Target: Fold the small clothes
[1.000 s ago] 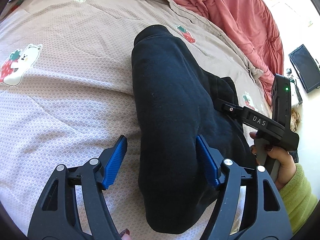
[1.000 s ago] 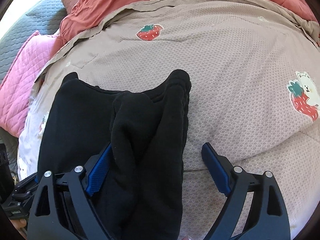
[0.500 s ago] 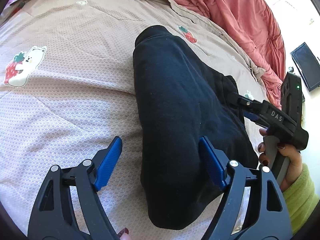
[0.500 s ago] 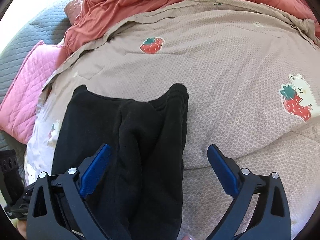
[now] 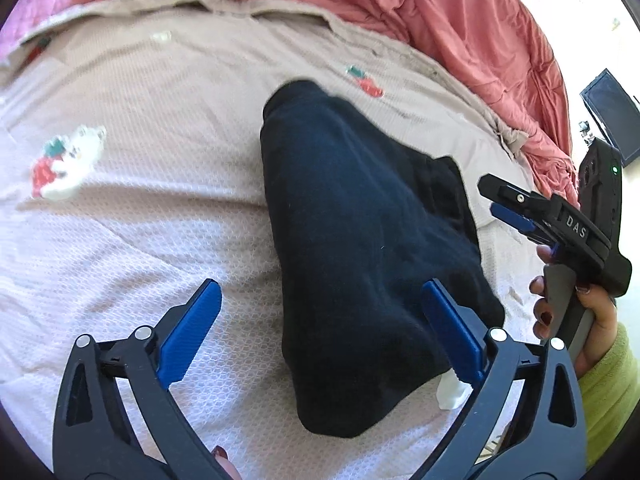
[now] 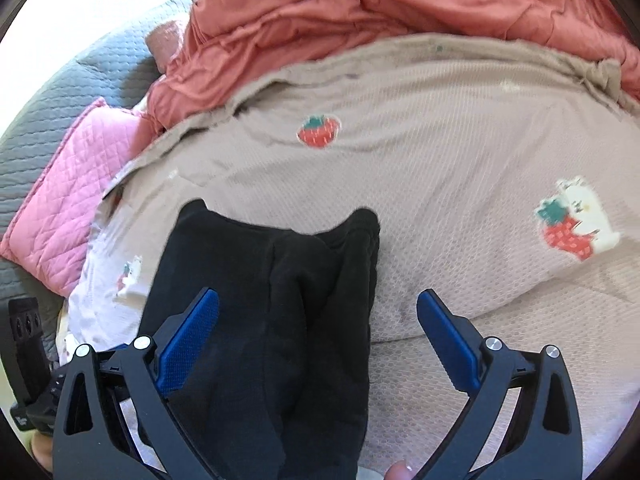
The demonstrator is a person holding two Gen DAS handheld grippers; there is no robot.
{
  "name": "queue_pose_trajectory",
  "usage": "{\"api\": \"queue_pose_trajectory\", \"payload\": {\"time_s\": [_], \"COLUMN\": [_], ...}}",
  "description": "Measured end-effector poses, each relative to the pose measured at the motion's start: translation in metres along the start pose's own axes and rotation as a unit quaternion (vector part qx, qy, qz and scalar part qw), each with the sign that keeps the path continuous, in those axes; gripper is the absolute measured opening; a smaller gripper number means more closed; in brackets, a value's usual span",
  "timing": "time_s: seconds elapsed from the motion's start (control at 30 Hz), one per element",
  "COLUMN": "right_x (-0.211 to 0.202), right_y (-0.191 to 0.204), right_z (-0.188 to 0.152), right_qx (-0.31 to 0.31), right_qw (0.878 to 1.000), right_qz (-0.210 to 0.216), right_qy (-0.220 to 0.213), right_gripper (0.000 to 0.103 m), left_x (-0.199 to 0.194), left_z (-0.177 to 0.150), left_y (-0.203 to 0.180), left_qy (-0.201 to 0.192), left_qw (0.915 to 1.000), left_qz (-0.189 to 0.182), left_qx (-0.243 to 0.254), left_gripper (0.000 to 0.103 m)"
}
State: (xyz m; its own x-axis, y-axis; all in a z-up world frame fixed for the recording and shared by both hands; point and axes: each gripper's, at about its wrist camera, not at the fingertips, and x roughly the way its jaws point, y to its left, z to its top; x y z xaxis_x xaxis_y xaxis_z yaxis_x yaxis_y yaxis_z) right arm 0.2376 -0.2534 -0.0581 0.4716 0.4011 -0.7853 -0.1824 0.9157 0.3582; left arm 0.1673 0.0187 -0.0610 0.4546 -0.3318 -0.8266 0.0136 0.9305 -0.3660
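Black garment (image 5: 360, 232), thick fleece-like knit, lies folded lengthwise in a long tapering bundle on the bed, on a beige waffle-textured blanket (image 5: 160, 208). In the right wrist view the garment (image 6: 280, 320) shows doubled layers with two rounded corners at its far end. Left claw (image 5: 320, 332): blue ribbed pads spread wide and opening further; garment's near end lies below between them, pads not pressing it. Right claw (image 6: 318, 338): pads wide apart, nothing clamped; the garment lies under the left pad and the gap, the right pad over bare blanket. Right claw also shows in the left wrist view (image 5: 516, 212), off the garment's right edge, held by a hand (image 5: 568, 312) with dark nails and a yellow-green sleeve (image 5: 612, 392). Small white scrap (image 5: 452, 394) beside the garment's near edge; cannot tell what. Blanket printed with a strawberry (image 6: 319, 131) and a bear-with-strawberry patch (image 6: 572, 220). Rumpled coral-red duvet (image 6: 400, 8) bunched along the far side. Pink quilted pillow (image 6: 68, 208) and grey quilted cover (image 6: 48, 120) at left. Dark screen (image 5: 612, 112) stands beyond the bed, against a bright wall.
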Motion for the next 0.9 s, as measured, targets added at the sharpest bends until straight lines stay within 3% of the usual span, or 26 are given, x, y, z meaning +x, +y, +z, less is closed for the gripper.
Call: {"api": "queue_pose_trajectory", "payload": {"time_s": [0.2, 0.53, 0.9], "right_x": [-0.046, -0.134, -0.192], "right_y": [0.008, 0.035, 0.056], "right_z": [-0.004, -0.029, -0.071], "right_qx": [-0.025, -0.072, -0.075], "right_qw": [0.998, 0.987, 0.982], "right_qz": [-0.009, -0.023, -0.035], "right_qy": [-0.058, -0.139, -0.170], "right_gripper": [0.099, 0.099, 0.099], "left_x": [-0.036, -0.109, -0.159], "left_z": [0.000, -0.020, -0.058], "left_y": [-0.012, -0.033, -0.046], "left_qy": [-0.054, -0.138, -0.162], "left_qw": [0.9983, 0.9878, 0.9822], "left_qz": [0.019, 0.057, 0.072], "left_qx": [0.015, 0.044, 0.062], "left_gripper": [0.094, 0.094, 0.094]}}
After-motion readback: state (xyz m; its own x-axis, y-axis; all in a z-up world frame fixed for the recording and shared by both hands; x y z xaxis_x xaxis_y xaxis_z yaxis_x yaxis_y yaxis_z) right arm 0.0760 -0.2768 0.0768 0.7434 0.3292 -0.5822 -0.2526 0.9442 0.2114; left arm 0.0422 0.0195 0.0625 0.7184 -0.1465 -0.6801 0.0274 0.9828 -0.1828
